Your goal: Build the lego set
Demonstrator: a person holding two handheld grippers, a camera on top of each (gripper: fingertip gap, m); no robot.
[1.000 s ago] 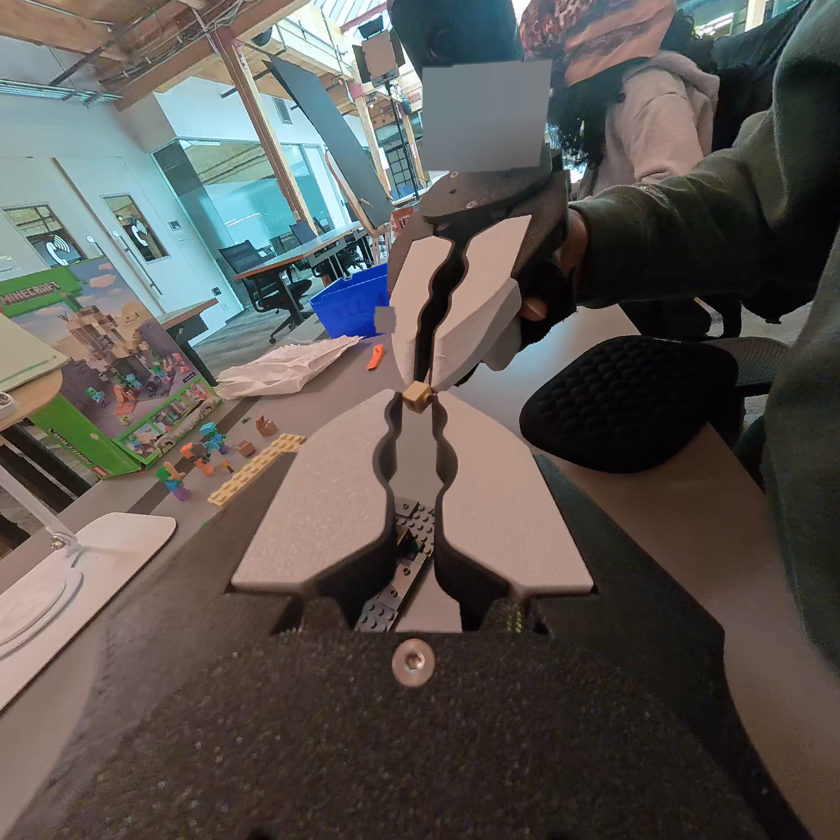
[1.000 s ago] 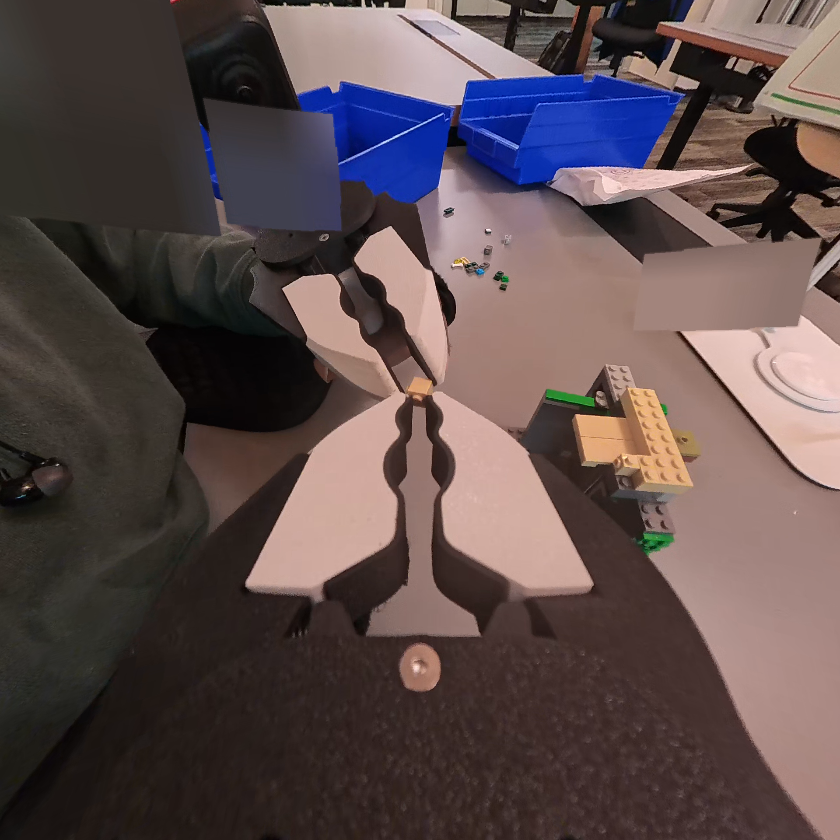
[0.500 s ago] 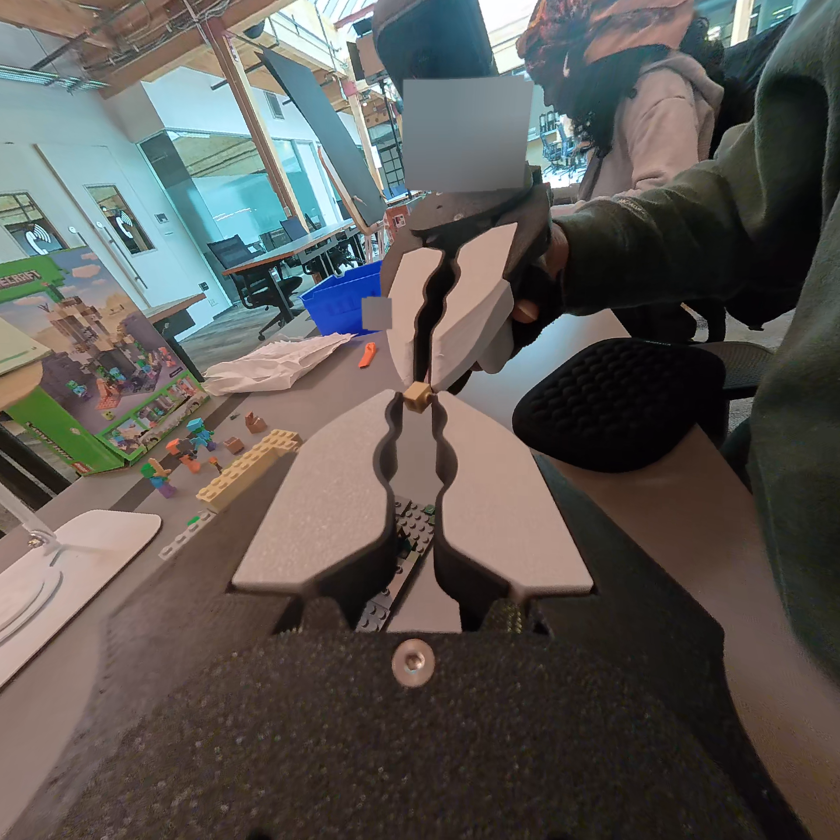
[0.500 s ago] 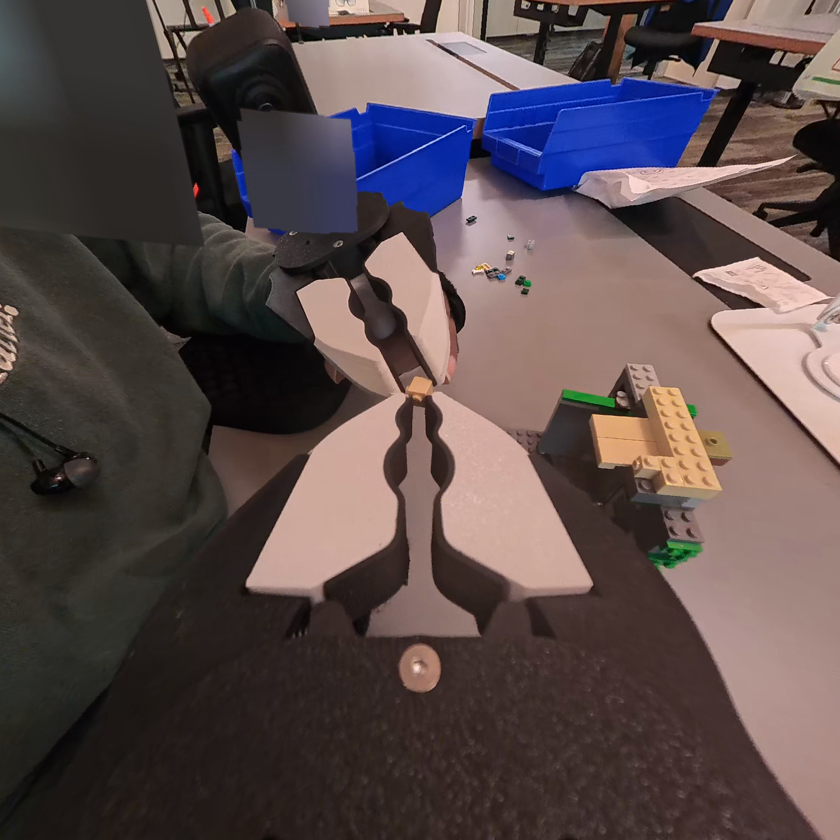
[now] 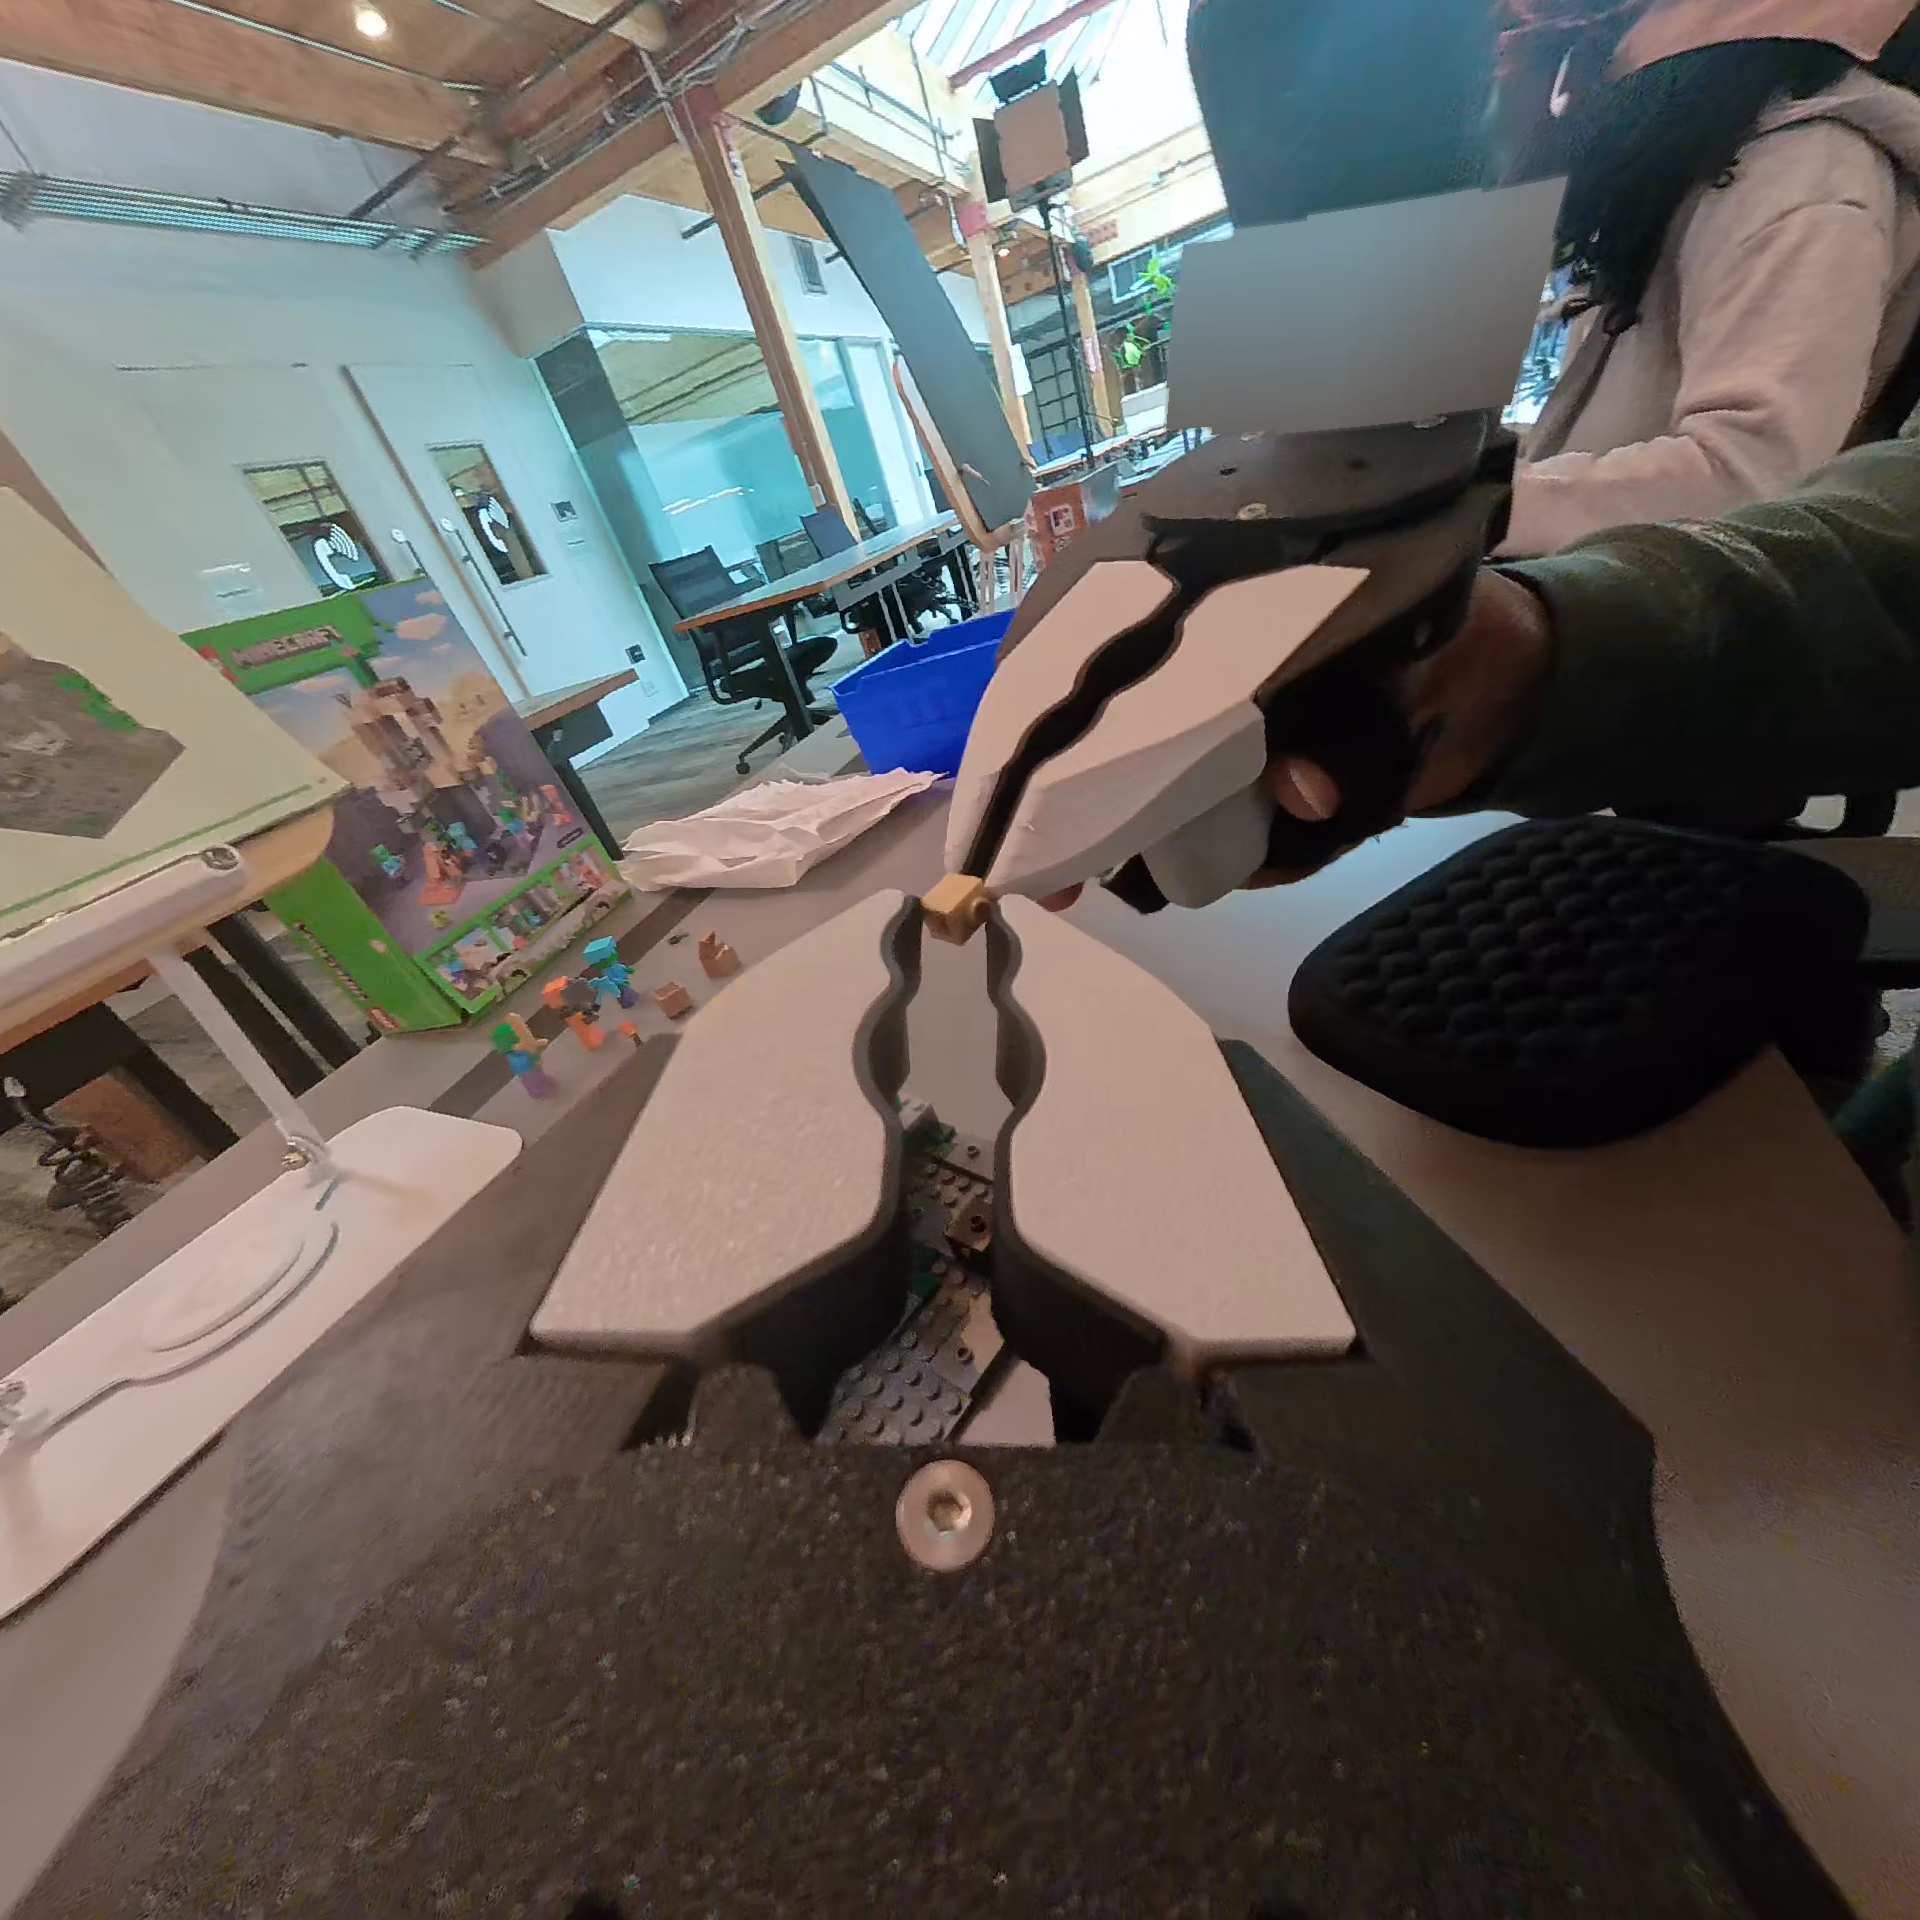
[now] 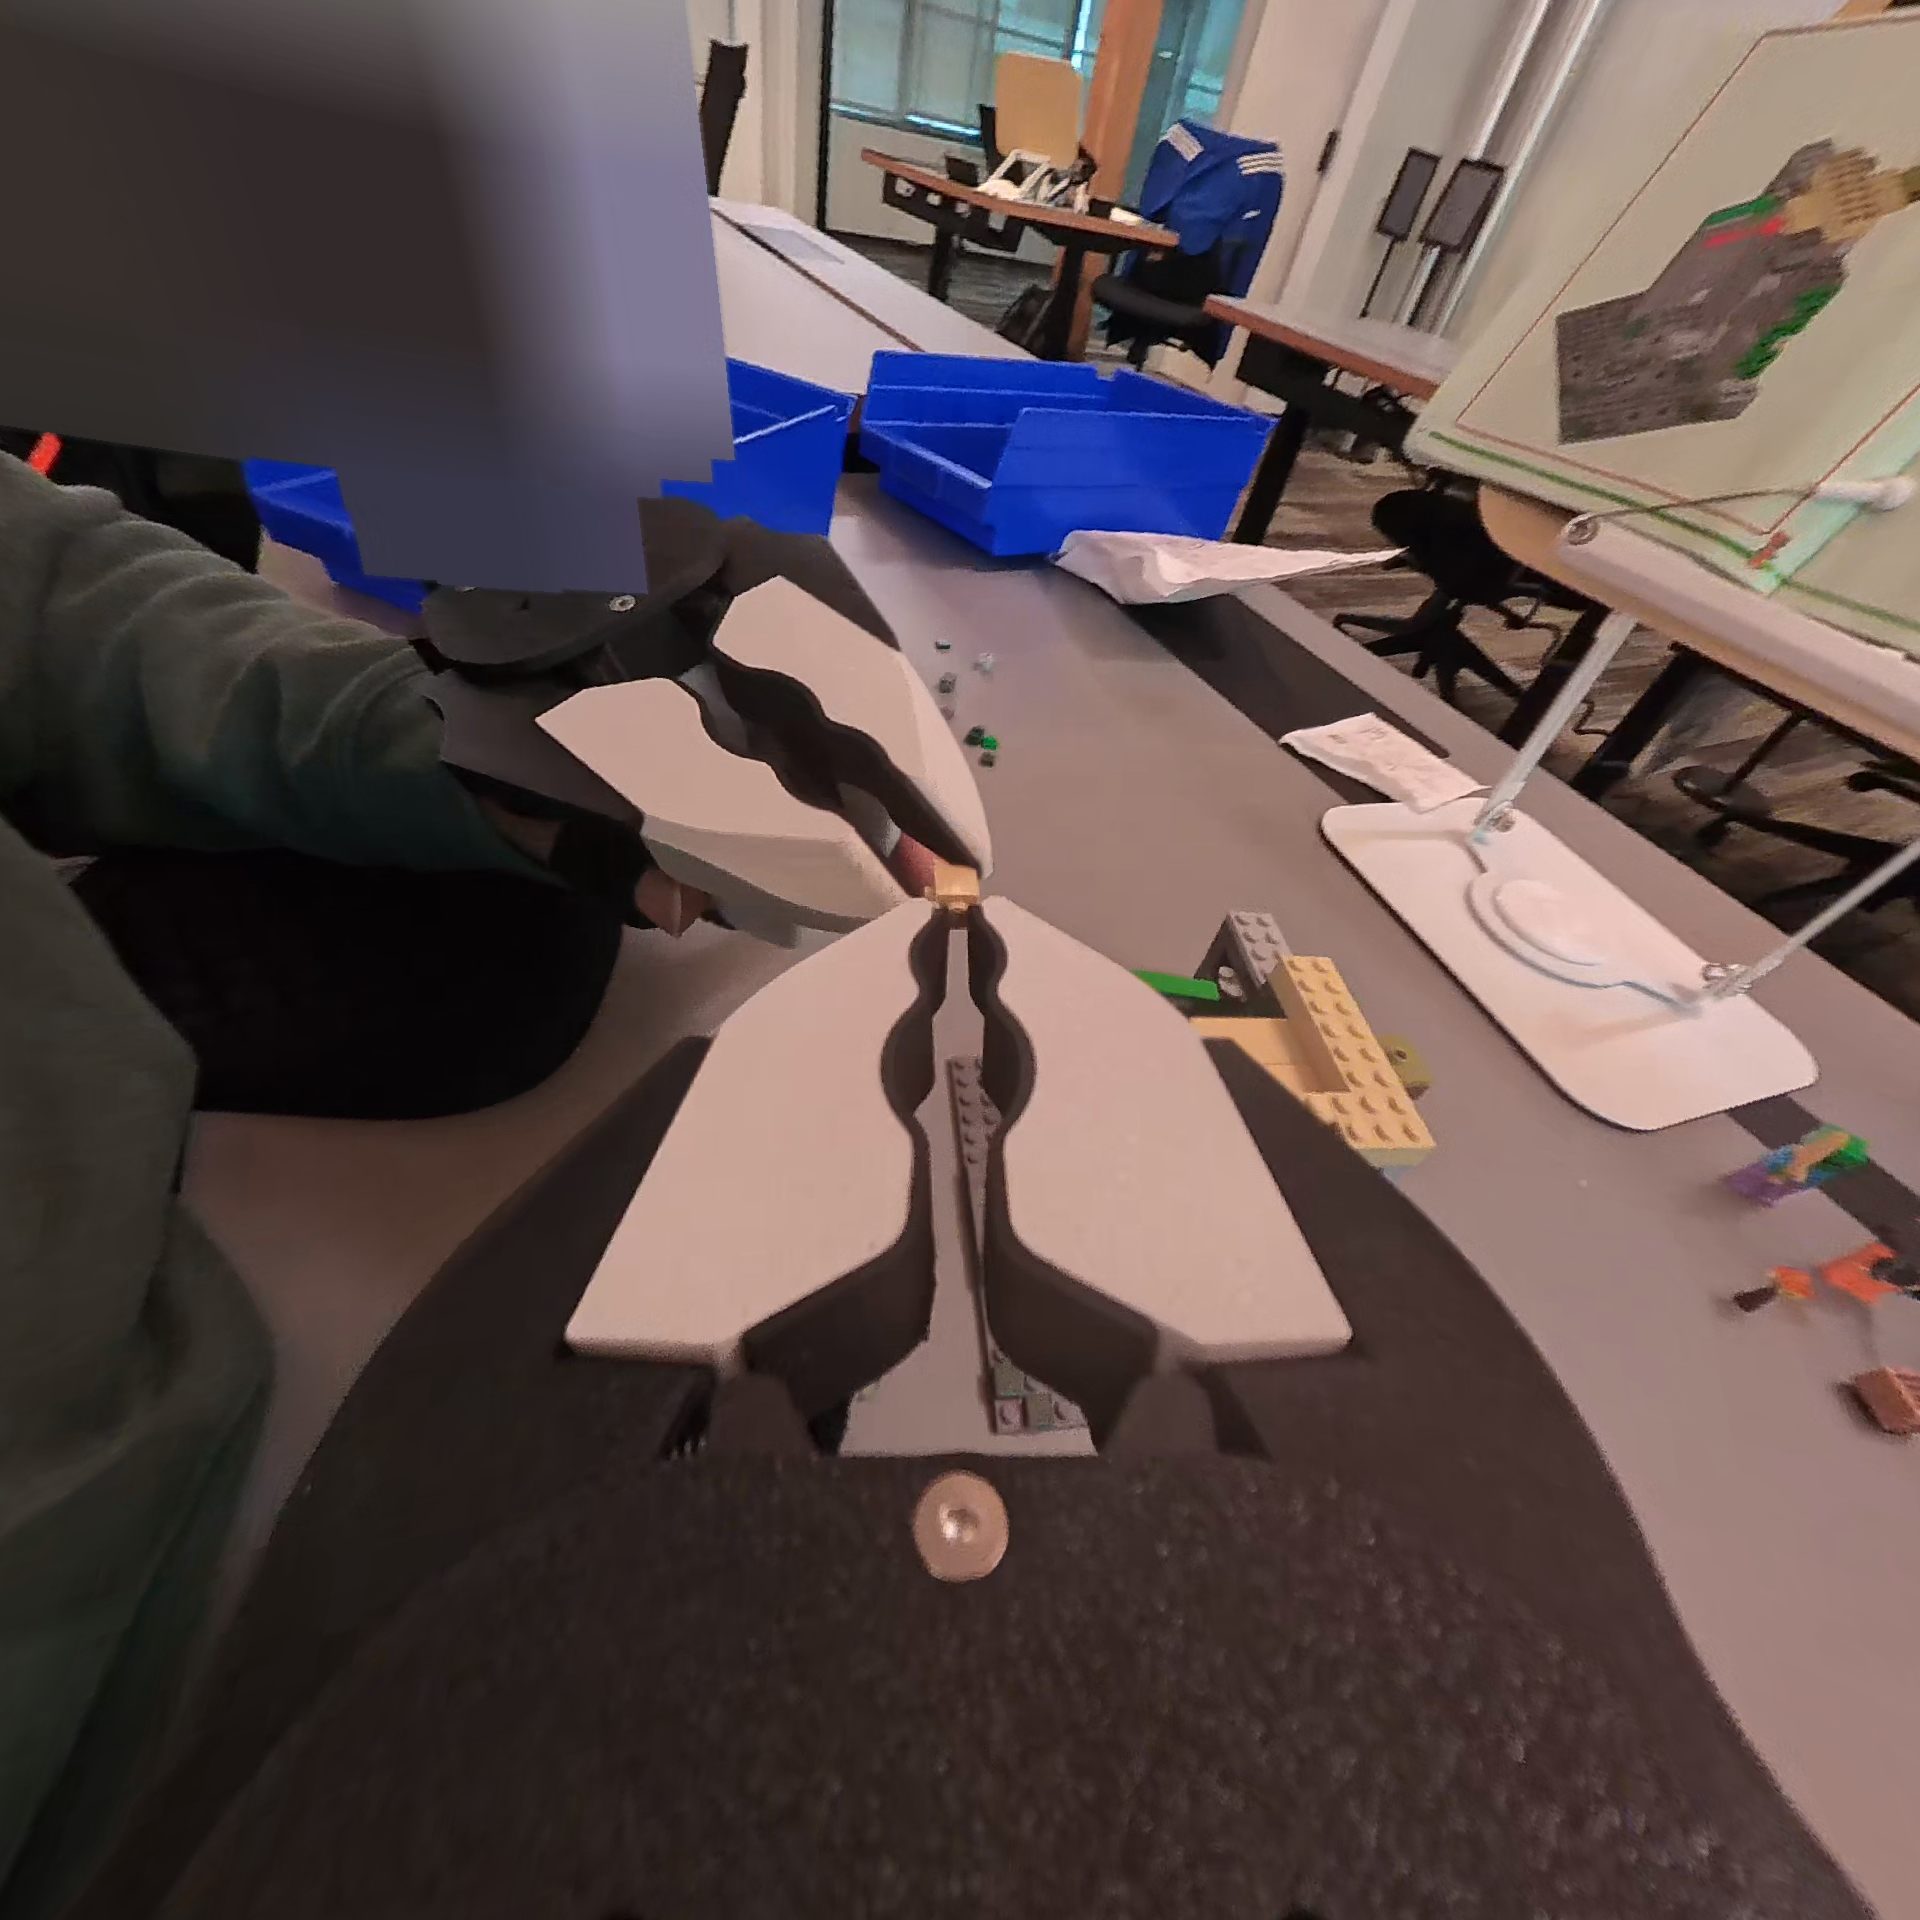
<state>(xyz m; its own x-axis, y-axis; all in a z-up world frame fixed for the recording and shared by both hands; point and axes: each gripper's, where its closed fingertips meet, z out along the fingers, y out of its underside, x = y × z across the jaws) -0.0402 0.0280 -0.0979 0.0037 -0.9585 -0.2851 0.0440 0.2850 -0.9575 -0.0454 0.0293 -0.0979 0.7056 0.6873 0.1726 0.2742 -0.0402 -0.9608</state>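
Observation:
A small tan brick (image 5: 954, 907) is pinched between the tips of both grippers, which meet nose to nose above the grey table. My left gripper (image 5: 954, 914) is shut on it from the near side. My right gripper (image 5: 982, 883), held by a hand in a green sleeve, is shut on it from the far side. In the right wrist view my right gripper (image 6: 953, 906) holds the same brick (image 6: 954, 886) against my left gripper (image 6: 961, 868). The partly built tan, grey and green model (image 6: 1340, 1049) stands just right of my right gripper. Its dark grey plate (image 5: 930, 1361) shows under the left jaws.
Minifigures and loose pieces (image 5: 582, 997) lie by the set's green box (image 5: 436, 810). A white stand base (image 6: 1558, 956) carries the instruction sheet (image 6: 1714, 312). Blue bins (image 6: 1039, 457) and a white paper bag (image 5: 769, 831) lie farther back. A black padded armrest (image 5: 1558, 966) is at the right. My left and right fingertips are right by each other.
Both grippers stay tip to tip on the tan brick. They have moved together over the model, and the right gripper now leans more sideways in the left wrist view.

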